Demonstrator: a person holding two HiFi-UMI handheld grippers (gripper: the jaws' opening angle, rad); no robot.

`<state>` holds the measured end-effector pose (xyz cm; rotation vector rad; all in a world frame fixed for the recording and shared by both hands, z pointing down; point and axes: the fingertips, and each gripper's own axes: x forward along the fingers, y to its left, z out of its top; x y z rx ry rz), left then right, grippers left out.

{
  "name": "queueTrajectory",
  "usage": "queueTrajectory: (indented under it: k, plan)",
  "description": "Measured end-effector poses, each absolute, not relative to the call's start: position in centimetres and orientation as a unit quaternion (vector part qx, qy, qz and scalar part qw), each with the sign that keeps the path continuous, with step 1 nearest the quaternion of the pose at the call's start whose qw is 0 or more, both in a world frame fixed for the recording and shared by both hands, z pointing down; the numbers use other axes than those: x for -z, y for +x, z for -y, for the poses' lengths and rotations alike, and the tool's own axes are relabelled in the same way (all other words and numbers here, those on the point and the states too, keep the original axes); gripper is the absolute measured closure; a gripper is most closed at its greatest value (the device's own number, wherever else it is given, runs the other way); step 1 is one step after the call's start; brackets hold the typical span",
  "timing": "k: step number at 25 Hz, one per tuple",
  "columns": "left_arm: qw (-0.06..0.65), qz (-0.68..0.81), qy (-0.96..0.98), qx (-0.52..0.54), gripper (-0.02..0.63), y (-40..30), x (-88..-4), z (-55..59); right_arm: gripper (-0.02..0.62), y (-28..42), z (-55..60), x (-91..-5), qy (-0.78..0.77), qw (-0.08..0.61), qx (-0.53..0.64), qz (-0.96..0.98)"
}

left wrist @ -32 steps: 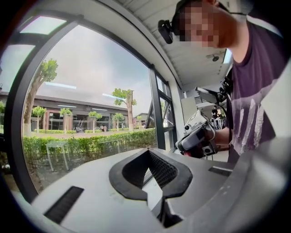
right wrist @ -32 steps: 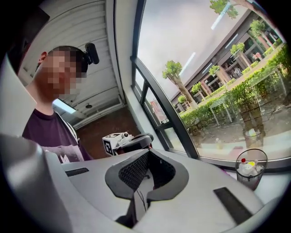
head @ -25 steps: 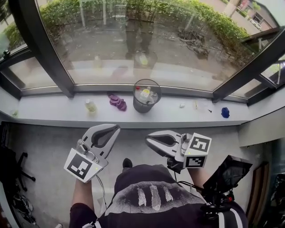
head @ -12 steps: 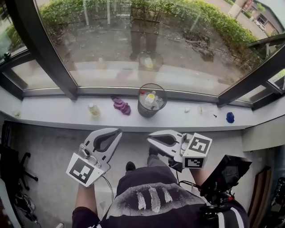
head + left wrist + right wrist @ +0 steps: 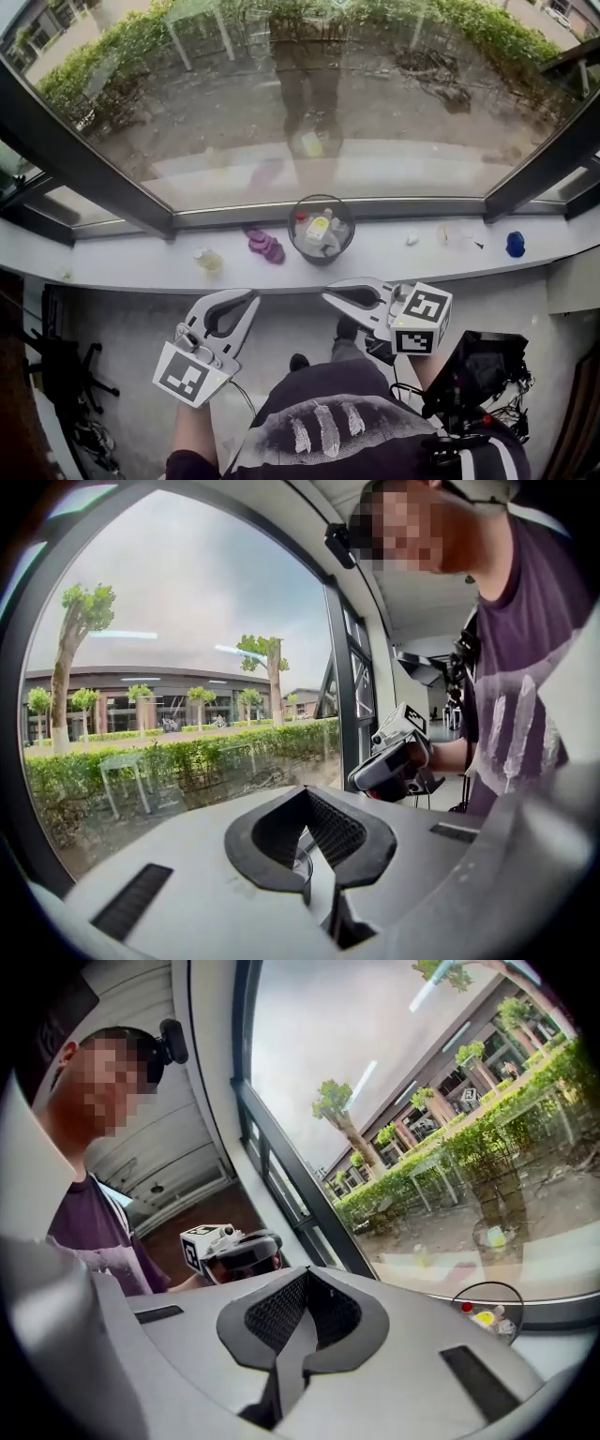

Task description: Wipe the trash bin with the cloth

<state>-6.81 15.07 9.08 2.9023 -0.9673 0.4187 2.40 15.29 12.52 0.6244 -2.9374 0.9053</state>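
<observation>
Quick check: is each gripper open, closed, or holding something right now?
Left gripper: jaws closed, holding nothing.
Right gripper: jaws closed, holding nothing.

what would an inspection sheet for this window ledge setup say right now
surface: white window ledge, with floor below in front of it
job's things: trash bin upright on the ledge, rubbish inside; purple cloth bunched just left of it, not picked up
clutter: small yellowish bottle, blue object, white scraps
grippers: left tongs and right tongs both shut, empty, short of the ledge
cables: thin cable under the left tongs
surroundings: big window, hedge outside; black device at the person's right
</observation>
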Motion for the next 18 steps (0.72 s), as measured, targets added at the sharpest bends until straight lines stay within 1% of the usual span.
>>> queueTrajectory:
  k: [5, 10, 14, 18]
  plan:
    - [0.03, 0.326, 0.928, -0.176, 0.611, -2.6, -9.9, -12.1, 0.595, 8.6, -12.5, -14.1, 0.212, -0.012, -0.309, 0.927]
    - [0.003, 0.338, 0.915, -0.22, 0.611, -0.3, -10.5, -9.1, 0.597, 12.8, -9.7, -15.8, 0.221, -0.001, -0.313, 0.924]
    - [-0.007, 0.343, 0.909, -0.238, 0.611, -0.4, -11.8, -7.0, 0.595, 13.8, -8.1, -17.1, 0.229, 0.018, -0.306, 0.924]
    - [-0.008, 0.353, 0.9, -0.255, 0.611, -2.3, -13.7, -4.2, 0.595, 13.7, -6.5, -18.0, 0.238, 0.029, -0.308, 0.921]
